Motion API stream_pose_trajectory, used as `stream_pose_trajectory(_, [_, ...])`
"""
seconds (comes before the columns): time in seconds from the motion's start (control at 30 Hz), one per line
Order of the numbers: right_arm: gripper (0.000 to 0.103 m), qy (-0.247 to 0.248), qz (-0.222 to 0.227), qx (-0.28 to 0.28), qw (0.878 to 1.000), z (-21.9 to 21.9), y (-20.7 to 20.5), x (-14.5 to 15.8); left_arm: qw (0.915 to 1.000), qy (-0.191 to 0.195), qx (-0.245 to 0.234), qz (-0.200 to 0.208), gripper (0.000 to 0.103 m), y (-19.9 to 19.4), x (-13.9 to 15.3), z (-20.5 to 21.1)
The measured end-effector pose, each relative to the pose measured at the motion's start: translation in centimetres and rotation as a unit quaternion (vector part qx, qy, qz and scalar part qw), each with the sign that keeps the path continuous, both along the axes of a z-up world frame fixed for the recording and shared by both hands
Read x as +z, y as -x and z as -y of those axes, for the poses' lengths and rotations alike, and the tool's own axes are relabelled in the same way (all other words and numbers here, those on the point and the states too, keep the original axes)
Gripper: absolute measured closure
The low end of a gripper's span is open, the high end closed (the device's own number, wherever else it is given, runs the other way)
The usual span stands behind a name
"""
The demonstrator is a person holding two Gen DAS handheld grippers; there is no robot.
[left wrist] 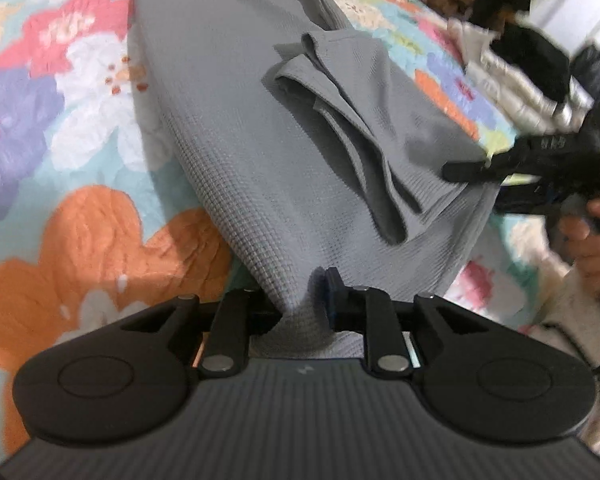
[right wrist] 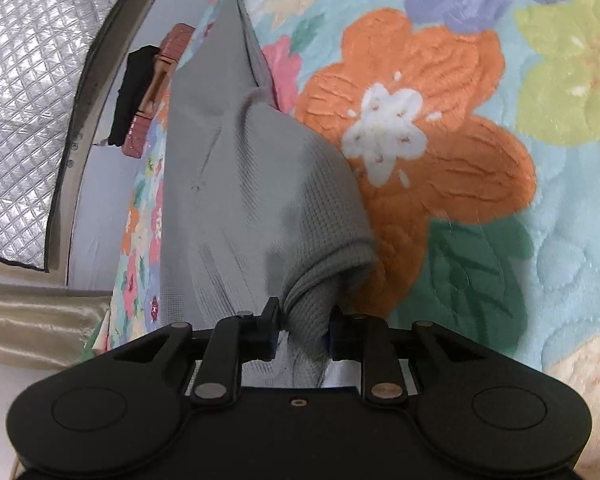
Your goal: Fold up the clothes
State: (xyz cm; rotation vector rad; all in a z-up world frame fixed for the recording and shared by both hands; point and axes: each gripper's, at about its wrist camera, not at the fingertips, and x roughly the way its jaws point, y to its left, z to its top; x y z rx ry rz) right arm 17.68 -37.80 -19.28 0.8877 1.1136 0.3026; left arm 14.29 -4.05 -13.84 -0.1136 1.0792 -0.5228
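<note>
A grey waffle-knit garment (left wrist: 236, 128) lies lengthwise on a flowered quilt (left wrist: 60, 128), with a sleeve folded over its right part. My left gripper (left wrist: 300, 300) is shut on the garment's near edge, cloth bunched between the fingers. In the right wrist view the same garment (right wrist: 228, 184) runs away from the camera, and my right gripper (right wrist: 302, 332) is shut on a bunched corner with a ribbed hem. The right gripper also shows in the left wrist view (left wrist: 472, 168) at the garment's right edge, held by a hand.
The quilt (right wrist: 440, 160) covers the bed. A pile of dark and pale clothes (left wrist: 520, 60) lies at the far right. A dark cloth and a reddish-brown object (right wrist: 144, 92) sit by the bed's far end, next to a silver quilted panel (right wrist: 20, 100).
</note>
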Motion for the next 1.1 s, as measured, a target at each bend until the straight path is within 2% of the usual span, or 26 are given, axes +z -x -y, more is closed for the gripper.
stream_pose_trajectory(0.03, [0.066, 0.004, -0.003, 0.003, 1.000, 0.1, 0.4, -0.1, 1.0000, -0.006, 0.000, 0.003, 0.085, 0.1, 0.1, 0.2])
stream_pose_trajectory(0.1, [0.050, -0.003, -0.012, 0.004, 1.000, 0.4, 1.0, -0.5, 0.9999, -0.011, 0.003, 0.006, 0.084, 0.0, 0.0, 0.4])
stream_pose_trajectory(0.2, [0.035, -0.031, -0.021, -0.009, 0.999, 0.6, 1.1, -1.2, 0.9999, -0.001, 0.012, -0.004, 0.080, -0.5, -0.4, 0.0])
stream_pose_trajectory(0.27, [0.035, -0.044, -0.023, -0.028, 0.998, 0.5, 0.9, -1.8, 0.9998, 0.006, 0.012, -0.016, 0.078, -1.0, -0.7, -0.2])
stream_pose_trajectory(0.3, [0.035, -0.041, -0.016, -0.030, 0.999, 0.2, 0.7, -2.0, 0.9996, 0.011, 0.014, -0.021, 0.077, -1.2, -0.9, -0.3])
stream_pose_trajectory(0.33, [0.041, -0.025, -0.004, -0.025, 0.999, -0.1, 0.6, -1.8, 0.9993, 0.021, 0.016, -0.025, 0.070, -1.3, -1.0, -0.4])
stream_pose_trajectory(0.37, [0.067, 0.000, 0.007, -0.018, 1.000, -0.4, 0.5, -1.6, 0.9988, 0.036, 0.018, -0.027, 0.060, -1.4, -1.1, -0.6])
stream_pose_trajectory(0.4, [0.084, 0.025, 0.019, -0.011, 0.999, -0.8, 0.4, -1.4, 0.9982, 0.050, 0.020, -0.026, 0.058, -1.4, -1.1, -0.7])
stream_pose_trajectory(0.43, [0.085, 0.039, 0.028, -0.008, 0.999, -1.0, 0.5, -1.2, 0.9980, 0.055, 0.021, -0.020, 0.060, -1.3, -1.2, -0.7])
stream_pose_trajectory(0.5, [0.087, 0.048, 0.042, -0.007, 0.998, -1.1, 0.9, -0.7, 0.9992, 0.027, 0.022, 0.017, 0.084, -0.5, -0.9, -0.2])
stream_pose_trajectory(0.53, [0.088, 0.053, 0.051, -0.006, 0.997, -1.1, 1.2, -0.3, 0.9991, 0.014, 0.020, 0.034, 0.093, -0.1, -0.7, 0.1])
stream_pose_trajectory(0.57, [0.088, 0.057, 0.064, -0.003, 0.996, -1.2, 1.6, 0.3, 0.9987, 0.012, 0.020, 0.045, 0.095, 0.2, -0.4, 0.4])
stream_pose_trajectory(0.7, [0.090, 0.067, 0.117, 0.002, 0.991, -2.0, 3.6, 2.9, 0.9963, 0.035, 0.034, 0.071, 0.096, 1.6, 1.2, 0.1])
stream_pose_trajectory(0.8, [0.090, 0.068, 0.133, 0.003, 0.989, -2.5, 5.0, 4.4, 0.9947, 0.055, 0.038, 0.079, 0.096, 2.8, 2.5, -0.6])
stream_pose_trajectory(0.97, [0.090, 0.104, 0.128, 0.014, 0.986, -4.7, 6.9, 7.2, 0.9924, 0.087, 0.031, 0.081, 0.096, 5.8, 5.0, -1.9])
stream_pose_trajectory(1.1, [0.090, 0.114, 0.114, 0.030, 0.987, -5.6, 10.4, 9.6, 0.9893, 0.125, 0.021, 0.072, 0.096, 9.1, 7.0, -3.4])
